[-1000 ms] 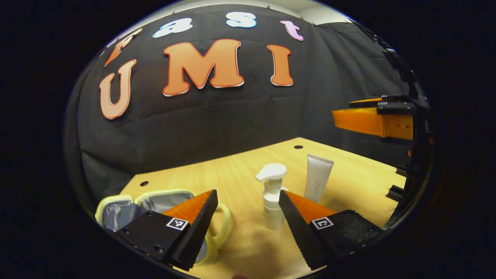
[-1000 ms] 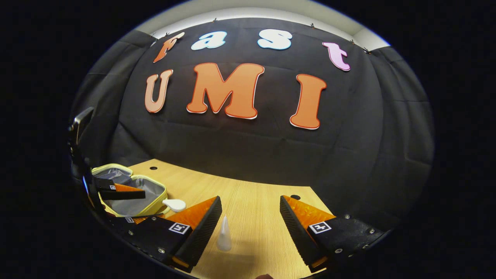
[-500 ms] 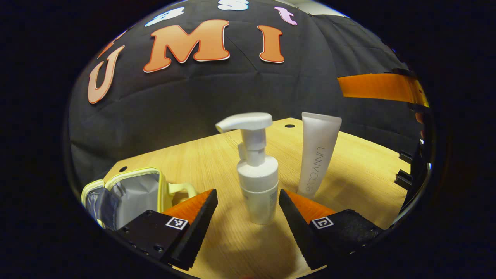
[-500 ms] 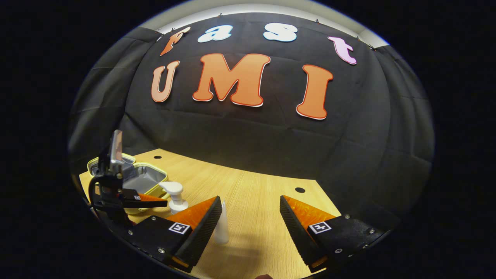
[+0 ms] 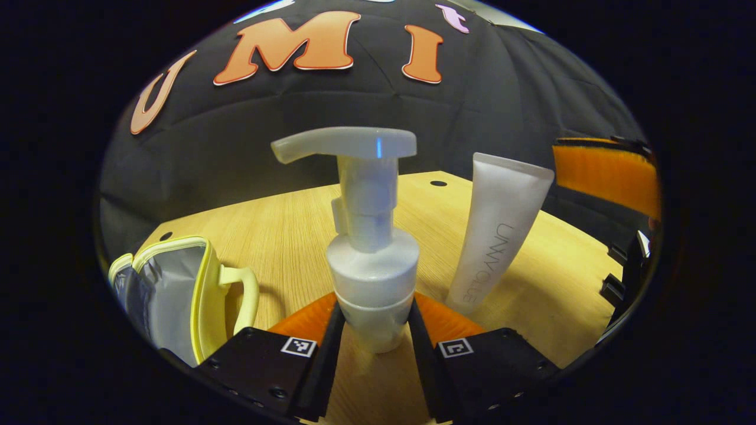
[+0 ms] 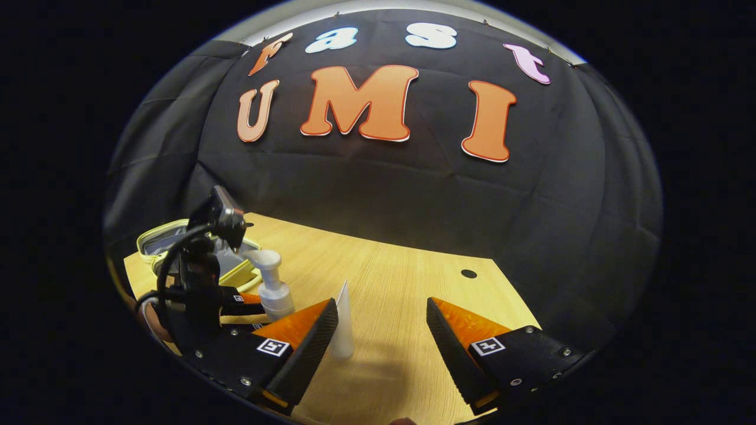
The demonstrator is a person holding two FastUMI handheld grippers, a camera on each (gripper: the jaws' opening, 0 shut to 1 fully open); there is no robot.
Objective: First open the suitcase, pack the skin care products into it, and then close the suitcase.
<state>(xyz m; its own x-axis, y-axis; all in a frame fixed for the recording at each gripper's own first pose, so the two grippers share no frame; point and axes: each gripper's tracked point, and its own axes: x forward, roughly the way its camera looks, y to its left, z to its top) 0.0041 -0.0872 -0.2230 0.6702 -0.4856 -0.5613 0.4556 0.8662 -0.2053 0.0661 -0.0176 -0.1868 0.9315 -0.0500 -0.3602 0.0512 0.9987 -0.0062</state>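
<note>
left tool gripping pump bottle (upright), tube lettering

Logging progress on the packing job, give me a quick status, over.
Left gripper shut on pump bottle, bottle upright on table. Right gripper open beside the tube. Suitcase open, nothing between it and the bottle.

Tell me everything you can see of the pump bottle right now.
The pump bottle is white, plastic-looking, with a round body, a wider collar, a stepped neck and a flat pump head whose spout points toward the open yellow case. It stands upright on the wooden table, beside the upright white tube. The left tool is closed on its lower body, both fingers pressing its sides.
</note>
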